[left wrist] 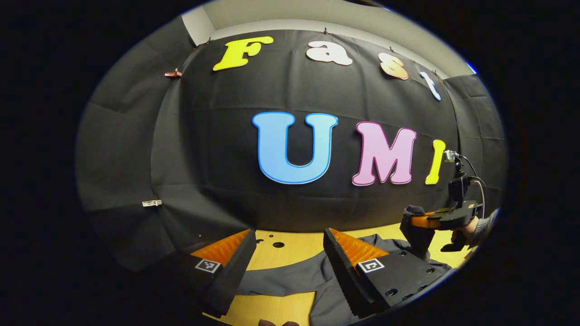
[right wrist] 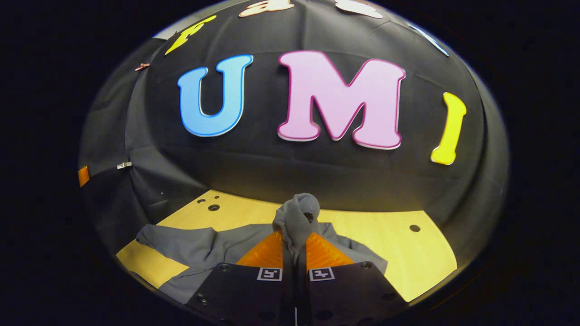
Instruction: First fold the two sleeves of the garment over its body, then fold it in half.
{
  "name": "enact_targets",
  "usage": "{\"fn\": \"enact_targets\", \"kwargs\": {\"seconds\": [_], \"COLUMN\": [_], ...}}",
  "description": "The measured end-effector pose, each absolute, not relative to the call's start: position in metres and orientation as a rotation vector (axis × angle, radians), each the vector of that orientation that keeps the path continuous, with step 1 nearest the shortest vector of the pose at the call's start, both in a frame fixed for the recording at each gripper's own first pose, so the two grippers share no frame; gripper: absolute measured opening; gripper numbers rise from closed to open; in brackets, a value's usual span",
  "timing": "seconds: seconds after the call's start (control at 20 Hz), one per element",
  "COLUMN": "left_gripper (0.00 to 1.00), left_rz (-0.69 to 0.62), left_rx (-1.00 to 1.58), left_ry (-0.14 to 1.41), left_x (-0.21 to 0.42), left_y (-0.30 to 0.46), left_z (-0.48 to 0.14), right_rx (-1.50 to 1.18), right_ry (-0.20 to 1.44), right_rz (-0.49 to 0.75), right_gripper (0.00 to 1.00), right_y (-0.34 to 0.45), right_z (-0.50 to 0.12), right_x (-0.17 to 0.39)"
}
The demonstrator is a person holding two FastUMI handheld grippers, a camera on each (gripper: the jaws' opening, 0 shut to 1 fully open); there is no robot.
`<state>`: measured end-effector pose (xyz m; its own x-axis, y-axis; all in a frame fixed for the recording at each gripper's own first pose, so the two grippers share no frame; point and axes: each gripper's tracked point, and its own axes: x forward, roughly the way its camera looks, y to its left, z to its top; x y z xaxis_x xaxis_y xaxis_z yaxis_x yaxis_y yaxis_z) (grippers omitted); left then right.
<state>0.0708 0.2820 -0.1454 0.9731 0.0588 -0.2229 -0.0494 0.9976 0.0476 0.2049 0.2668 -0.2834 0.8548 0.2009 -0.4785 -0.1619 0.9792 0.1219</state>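
At the bottom centre of the right gripper view, the right gripper [right wrist: 294,246] has its two fingers pressed together on a bunched-up fold of the grey garment [right wrist: 199,246], which sticks up above the fingertips as a small rounded knot of cloth. Behind and to the left of the fingers, the garment lies crumpled across the light wooden surface [right wrist: 408,258], with one end reaching toward the lower left of the frame. Two dark holes in the surface sit at the left, near the black cloth wall, and one more at the right.

Low in the left gripper view, the left gripper [left wrist: 290,253] hangs with its fingers spread wide apart and nothing between them; grey cloth lies on the surface below the gap and under the finger on the right of the frame. At the lower right of this frame, the other gripper is seen from the side, held by a hand [left wrist: 471,226] in a grey sleeve, with a bit of grey cloth pinched at its tip and draping down.
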Motion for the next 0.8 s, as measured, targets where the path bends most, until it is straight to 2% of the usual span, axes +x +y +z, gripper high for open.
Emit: {"fn": "enact_targets", "kwargs": {"seconds": [0.45,0.8], "left_gripper": [0.94,0.94], "left_rz": [0.097,0.183], "left_rx": [0.025,0.009], "left_ry": [0.265,0.332], "left_x": [0.087,0.094], "left_y": [0.34,0.386], "left_z": [-0.206,-0.278], "right_rx": [0.023,-0.04], "right_ry": [0.697,0.798], "right_rz": [0.285,0.312], "right_gripper": [0.07,0.07], "right_y": [0.356,0.387], "right_z": [-0.381,-0.447], "right_x": [0.193,0.178]}}
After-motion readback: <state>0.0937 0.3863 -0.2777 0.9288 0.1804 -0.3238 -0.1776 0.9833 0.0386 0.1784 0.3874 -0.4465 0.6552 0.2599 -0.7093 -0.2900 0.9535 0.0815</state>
